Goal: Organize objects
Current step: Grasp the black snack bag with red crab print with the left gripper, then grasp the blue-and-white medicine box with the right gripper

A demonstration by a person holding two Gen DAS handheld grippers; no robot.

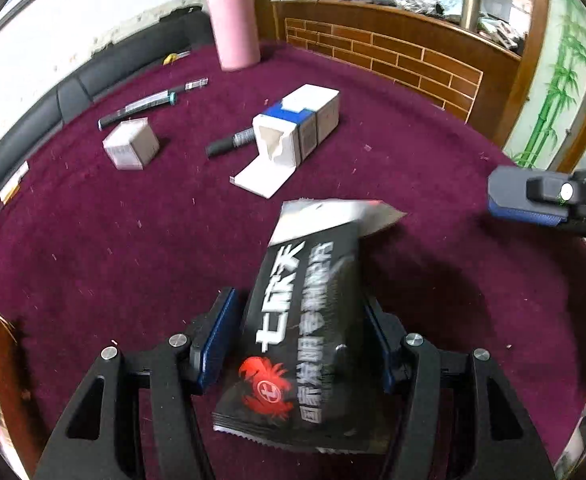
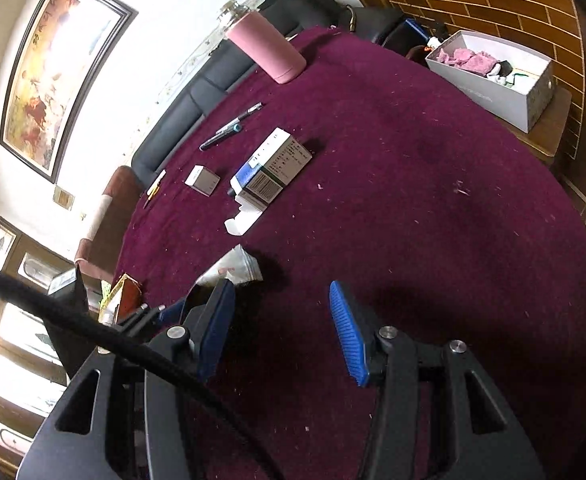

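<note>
The left gripper [image 1: 297, 340] is clamped on a black packet [image 1: 305, 328], its blue pads pressing the packet's two long sides at the lower centre of the left wrist view. The packet's long axis runs from the bottom of the frame up and slightly right; its torn, silvery end points toward the open box [image 1: 293, 128] in mid-frame, and its serrated end lies nearest the camera. Whether it is lifted off the maroon bench [image 1: 93, 240] or resting on it I cannot tell.

The right gripper [image 2: 283, 328] is spread and empty — only bare cloth shows between its fingers, at the lower centre of its own view.

Little looks sorted so far. A small cube box [image 1: 131, 146], pens [image 1: 153, 100], a dark marker [image 1: 229, 144] and a pink bottle [image 1: 235, 28] lie scattered across the upper half of the frame. A white bin [image 2: 529, 96] at the upper right of the right wrist view already holds some items — probably the destination, though that is a guess.
</note>
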